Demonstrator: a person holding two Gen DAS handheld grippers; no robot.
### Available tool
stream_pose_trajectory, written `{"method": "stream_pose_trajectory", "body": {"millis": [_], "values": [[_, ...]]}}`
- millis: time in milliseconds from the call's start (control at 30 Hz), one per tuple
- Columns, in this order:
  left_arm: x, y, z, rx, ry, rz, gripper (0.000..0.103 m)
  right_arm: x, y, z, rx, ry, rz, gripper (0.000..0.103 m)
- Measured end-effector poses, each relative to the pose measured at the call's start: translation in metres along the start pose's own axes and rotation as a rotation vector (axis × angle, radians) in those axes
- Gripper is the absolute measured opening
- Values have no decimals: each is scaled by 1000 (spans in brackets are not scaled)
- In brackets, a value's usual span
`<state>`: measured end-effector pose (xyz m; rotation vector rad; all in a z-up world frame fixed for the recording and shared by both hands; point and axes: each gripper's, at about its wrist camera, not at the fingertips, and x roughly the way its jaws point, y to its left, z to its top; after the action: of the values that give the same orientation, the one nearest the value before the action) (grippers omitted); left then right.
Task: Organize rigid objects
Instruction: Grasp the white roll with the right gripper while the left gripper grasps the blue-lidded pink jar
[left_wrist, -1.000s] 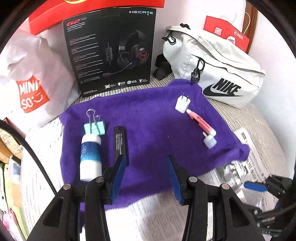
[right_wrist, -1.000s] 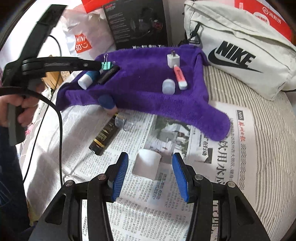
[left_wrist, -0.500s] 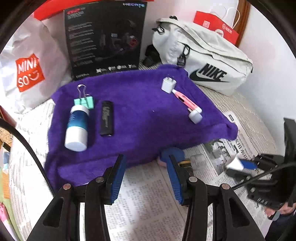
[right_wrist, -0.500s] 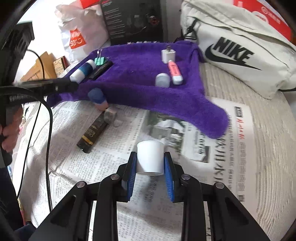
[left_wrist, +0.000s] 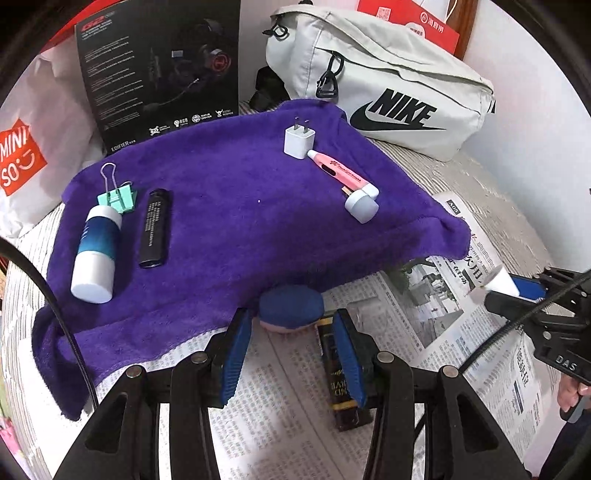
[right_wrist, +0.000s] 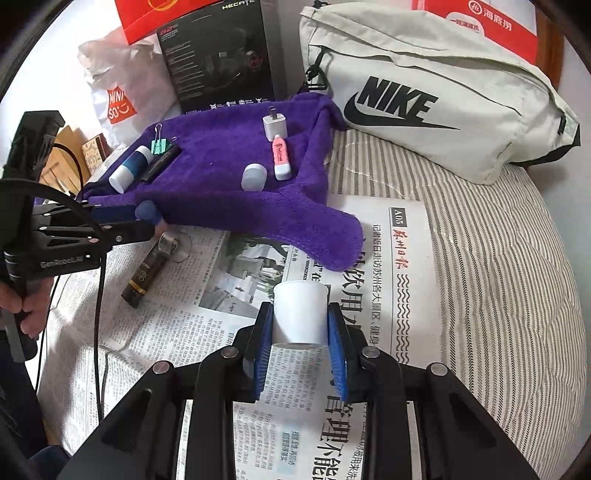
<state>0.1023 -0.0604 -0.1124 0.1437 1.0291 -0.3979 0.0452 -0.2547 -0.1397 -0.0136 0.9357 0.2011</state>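
Currently, a small white plastic cup (right_wrist: 300, 312) is clamped between the blue pads of the right gripper (right_wrist: 300, 354) above the newspaper (right_wrist: 373, 424), off the near edge of the purple fleece towel (right_wrist: 236, 173). The left gripper (left_wrist: 290, 356) is spread with nothing gripped, and a round blue-topped pink object (left_wrist: 291, 308) at the towel's near edge is seen just ahead of its fingertips, beside a dark gold-lettered rectangular tube (left_wrist: 341, 391) lying on the newspaper.
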Motion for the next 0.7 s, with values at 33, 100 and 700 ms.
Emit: {"method": "stream_pose_trajectory", "body": {"millis": [33, 100, 700], "values": [[2, -1, 1, -2, 3, 3, 44, -1, 0, 0, -1, -1, 0, 28], [7, -2, 2, -4, 9, 8, 44, -2, -1, 0, -1, -3, 2, 28], [-2, 30, -8, -86, 35, 27, 35, -1, -4, -4, 17, 5, 30, 28]]}}
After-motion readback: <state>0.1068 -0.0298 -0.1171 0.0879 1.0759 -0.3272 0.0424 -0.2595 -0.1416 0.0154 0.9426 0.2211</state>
